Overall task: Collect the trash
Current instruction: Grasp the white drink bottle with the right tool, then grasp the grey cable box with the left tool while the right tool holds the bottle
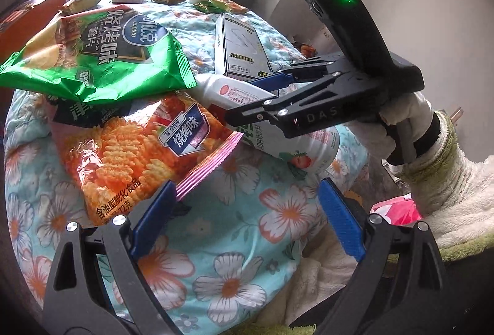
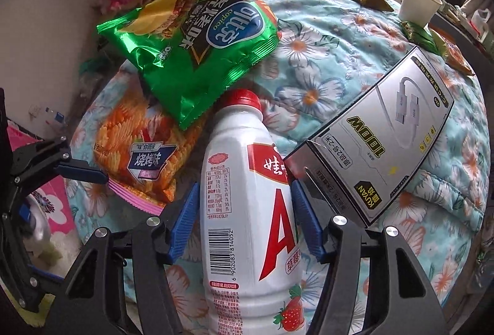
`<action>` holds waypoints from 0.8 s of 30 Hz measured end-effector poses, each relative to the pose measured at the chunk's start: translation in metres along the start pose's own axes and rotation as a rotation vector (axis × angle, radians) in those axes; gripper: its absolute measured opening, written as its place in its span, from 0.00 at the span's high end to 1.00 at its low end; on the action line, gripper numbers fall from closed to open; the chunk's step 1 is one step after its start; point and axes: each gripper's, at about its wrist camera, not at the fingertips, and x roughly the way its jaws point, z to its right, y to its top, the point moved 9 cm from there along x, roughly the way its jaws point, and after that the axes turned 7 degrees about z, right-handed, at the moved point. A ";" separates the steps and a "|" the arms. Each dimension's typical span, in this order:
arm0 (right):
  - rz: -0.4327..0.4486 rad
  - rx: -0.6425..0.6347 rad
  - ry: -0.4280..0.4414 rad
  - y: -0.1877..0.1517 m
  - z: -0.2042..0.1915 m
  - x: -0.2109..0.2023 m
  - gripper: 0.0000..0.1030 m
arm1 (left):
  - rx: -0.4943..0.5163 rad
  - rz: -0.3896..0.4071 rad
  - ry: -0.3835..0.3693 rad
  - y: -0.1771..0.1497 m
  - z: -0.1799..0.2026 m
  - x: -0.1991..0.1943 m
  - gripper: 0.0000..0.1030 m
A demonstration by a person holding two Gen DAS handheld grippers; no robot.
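Your right gripper (image 2: 245, 211) straddles the white bottle (image 2: 247, 196), pads touching its sides; squeeze squarely before lifting; your left gripper (image 1: 247, 217) hangs open beside the orange snack bag (image 1: 139, 150).

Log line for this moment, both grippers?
right gripper: pads at white drink bottle sides, grip unconfirmed | left gripper: open, empty, beside orange snack bag | green chip bag: on quilt

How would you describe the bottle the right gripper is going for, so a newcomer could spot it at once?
On the floral quilt, just below the green chip bag and left of the grey cable box, lies a white plastic bottle between the right gripper fingers. Its red cap and strawberry label mark it as the only bottle among the flat wrappers.
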 end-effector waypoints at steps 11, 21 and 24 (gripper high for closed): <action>0.010 0.143 -0.036 -0.093 0.013 -0.054 0.43 | 0.026 0.006 -0.054 0.009 0.021 -0.002 0.13; 0.148 0.493 -0.198 -0.152 0.101 -0.105 0.43 | -0.012 0.055 -0.079 0.066 0.042 0.036 0.13; 0.197 0.536 -0.222 -0.150 0.116 -0.108 0.43 | -0.040 0.074 -0.021 0.095 0.040 0.061 0.13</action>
